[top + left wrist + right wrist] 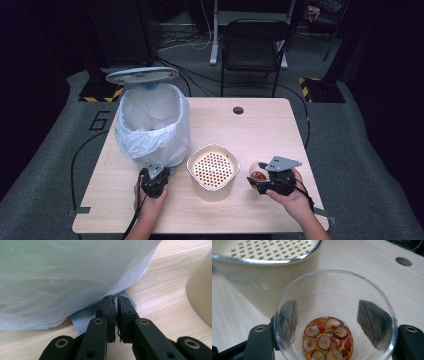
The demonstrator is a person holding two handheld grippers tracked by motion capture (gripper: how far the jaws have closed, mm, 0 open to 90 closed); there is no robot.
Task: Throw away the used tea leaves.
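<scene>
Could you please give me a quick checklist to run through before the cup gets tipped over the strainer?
1. Right gripper clamped on the clear cup: ok.
2. Cup contents, sliced fruit in liquid, inside: ok.
3. Perforated strainer unobstructed: ok.
4. Cup positioned over strainer: not ok, it is beside it.
5. Left gripper shut near the bin's grey pedal: ok; pressing it, cannot tell.
6. Bin lid raised: ok.

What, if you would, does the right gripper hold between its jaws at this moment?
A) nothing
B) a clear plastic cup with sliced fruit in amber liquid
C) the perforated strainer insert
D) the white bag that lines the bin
B: in the right gripper view the right gripper has its jaws on either side of the clear plastic cup, with round fruit slices in amber liquid at its bottom.
</scene>
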